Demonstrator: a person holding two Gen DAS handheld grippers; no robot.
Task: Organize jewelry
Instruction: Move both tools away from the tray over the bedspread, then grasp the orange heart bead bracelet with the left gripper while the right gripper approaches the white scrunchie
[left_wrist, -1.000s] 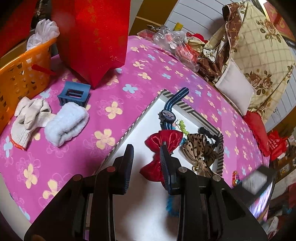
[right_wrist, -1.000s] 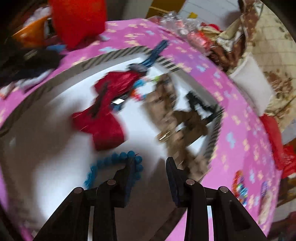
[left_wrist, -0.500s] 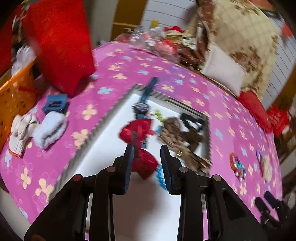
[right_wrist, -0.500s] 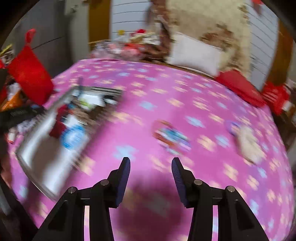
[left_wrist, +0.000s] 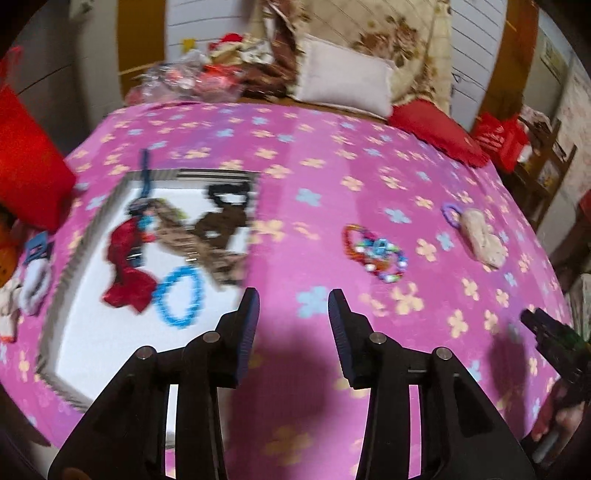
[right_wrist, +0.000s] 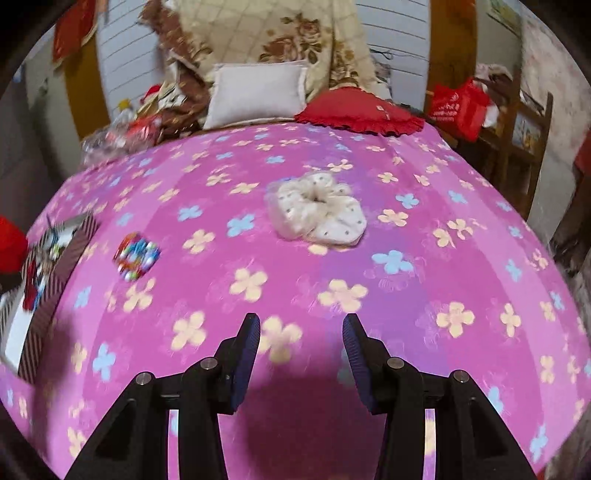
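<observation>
Right wrist view centres on a cream scrunchie (right_wrist: 318, 212), a puffy ring of dotted fabric gathered round a small hole, lying loose on the pink flowered bedspread (right_wrist: 406, 306) well ahead of the right tool (right_wrist: 301, 338). That tool hangs above the cover with its two ribbed blue pads spread wide and nothing between them, lined up roughly on the scrunchie, so this soft piece looks like its next pickup. Being squashy cloth, it should compress readily under the pads.

Off to the left lies a multicoloured bead bracelet (right_wrist: 136, 256), hard glossy beads in a tangled loop, also outside the tray. Left wrist view shows the same bracelet (left_wrist: 375, 253) and, beyond it, the scrunchie (left_wrist: 484, 240) with a small purple ring (left_wrist: 451, 213) touching it. The left tool (left_wrist: 293, 308) is likewise wide open and empty, raised over bare bedspread just beside the tray.

Items already gathered sit in the shallow white tray with a striped rim (left_wrist: 61, 280): a red satin bow (left_wrist: 127, 267), a blue bead bracelet (left_wrist: 181, 295), a leopard-print bow (left_wrist: 207, 243), a black hair tie (left_wrist: 229, 192) and a blue-strapped watch (left_wrist: 144, 184) overhanging the far edge. Three pieces appear left to collect.
</observation>
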